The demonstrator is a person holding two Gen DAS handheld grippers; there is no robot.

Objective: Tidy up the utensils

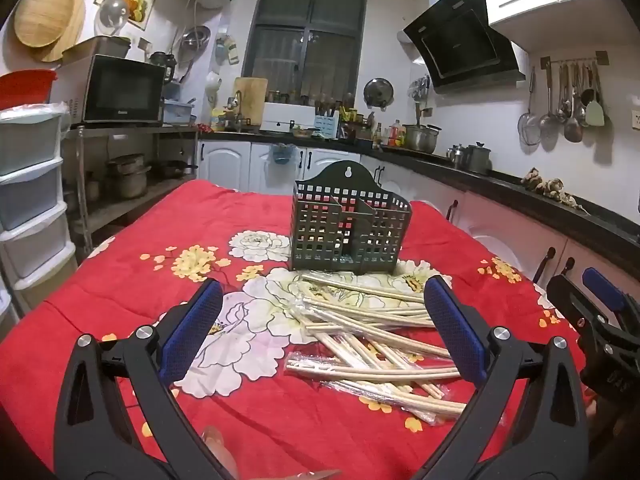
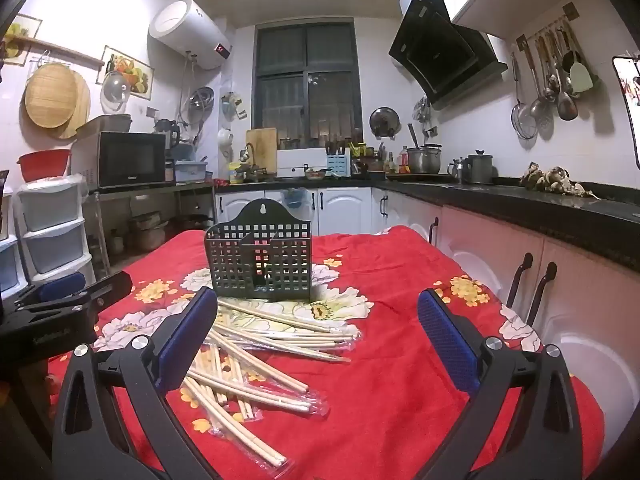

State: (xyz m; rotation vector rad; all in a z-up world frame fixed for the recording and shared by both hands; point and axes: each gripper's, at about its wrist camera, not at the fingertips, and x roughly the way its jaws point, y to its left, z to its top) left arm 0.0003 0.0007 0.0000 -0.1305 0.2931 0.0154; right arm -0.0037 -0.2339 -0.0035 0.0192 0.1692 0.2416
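From our left wrist view we see the right gripper at the far right edge, its black frame and a blue pad only partly in frame, so there we cannot tell how wide it stands; from our right wrist view the same tool shows both blue fingers spread wide with nothing between them. In turn, the right wrist view catches our left gripper as a black frame and one blue pad at the left edge, while the left wrist view shows that gripper fully, its fingers far apart and holding nothing. The right wrist view alone shows a lit phone screen at the right edge. The chopsticks, many in clear plastic sleeves, lie in a loose heap on the red floral cloth that covers the table. In the left wrist view the heap sits between our left gripper's fingers and runs behind the right-hand finger; in the right wrist view the chopsticks lie toward the left-hand finger of the right gripper, partly hidden behind it. Neither tool visibly touches them. The dark green perforated holder stands upright just beyond the heap, its divided compartments showing no utensils; the nearest sticks reach its base.
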